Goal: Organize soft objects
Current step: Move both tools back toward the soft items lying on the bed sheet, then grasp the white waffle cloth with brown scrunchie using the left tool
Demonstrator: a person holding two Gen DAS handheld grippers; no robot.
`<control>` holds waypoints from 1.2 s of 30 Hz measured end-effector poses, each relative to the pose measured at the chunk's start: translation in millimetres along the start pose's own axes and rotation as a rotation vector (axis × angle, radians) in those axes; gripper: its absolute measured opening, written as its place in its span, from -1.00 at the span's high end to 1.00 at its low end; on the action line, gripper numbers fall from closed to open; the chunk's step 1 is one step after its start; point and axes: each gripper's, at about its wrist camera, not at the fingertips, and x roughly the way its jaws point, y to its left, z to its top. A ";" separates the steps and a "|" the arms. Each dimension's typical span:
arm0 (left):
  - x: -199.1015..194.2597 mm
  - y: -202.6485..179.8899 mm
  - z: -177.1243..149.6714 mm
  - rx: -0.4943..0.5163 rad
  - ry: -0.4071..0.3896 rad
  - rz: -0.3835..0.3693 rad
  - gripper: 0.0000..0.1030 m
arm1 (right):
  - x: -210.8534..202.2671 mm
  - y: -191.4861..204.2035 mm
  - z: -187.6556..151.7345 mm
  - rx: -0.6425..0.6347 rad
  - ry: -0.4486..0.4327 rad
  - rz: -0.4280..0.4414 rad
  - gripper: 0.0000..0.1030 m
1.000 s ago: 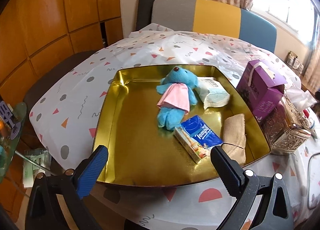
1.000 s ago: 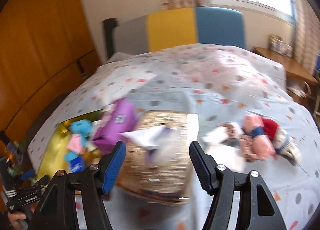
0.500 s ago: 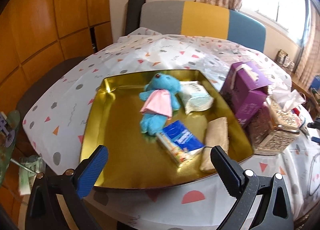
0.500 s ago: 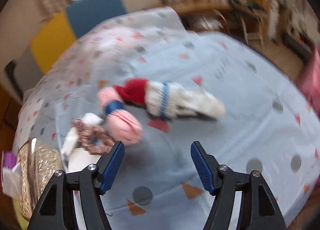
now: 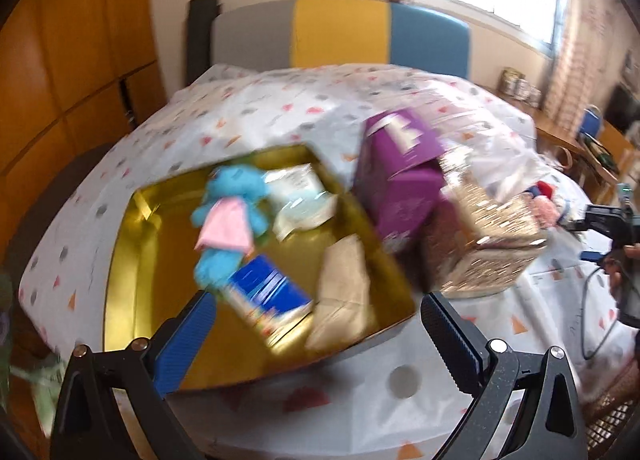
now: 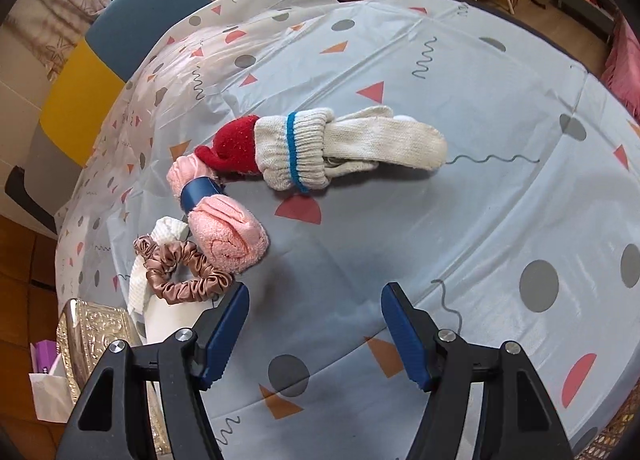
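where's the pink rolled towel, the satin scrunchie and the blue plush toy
pink rolled towel [image 6: 226, 238]: right wrist view, on its spiral rolled end.
satin scrunchie [image 6: 188, 284]: right wrist view, on the lower ruffled band.
blue plush toy [image 5: 236, 185]: left wrist view, on its blurred head, in the gold tray.

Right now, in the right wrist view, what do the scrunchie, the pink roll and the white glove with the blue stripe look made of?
The scrunchie: satin-like fabric, glossy brown-pink, with shiny gathered folds. The pink roll: terry or fleece towel, matte and fuzzy, its layers spiralled at the end; its blue band looks smooth, material unclear. The white glove: knitted yarn, matte, with a ribbed cuff.
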 end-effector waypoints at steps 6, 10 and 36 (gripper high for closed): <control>-10.1 -39.5 44.8 0.071 -0.077 -0.076 -1.00 | 3.4 -3.1 0.9 0.042 0.033 0.059 -0.35; -6.8 -68.4 70.0 0.122 -0.064 -0.135 -1.00 | 5.6 -0.7 0.0 0.038 0.053 0.083 -0.35; 208.0 -274.5 176.9 0.119 0.514 -0.243 -0.53 | 2.2 1.5 1.0 0.060 0.095 0.184 -0.35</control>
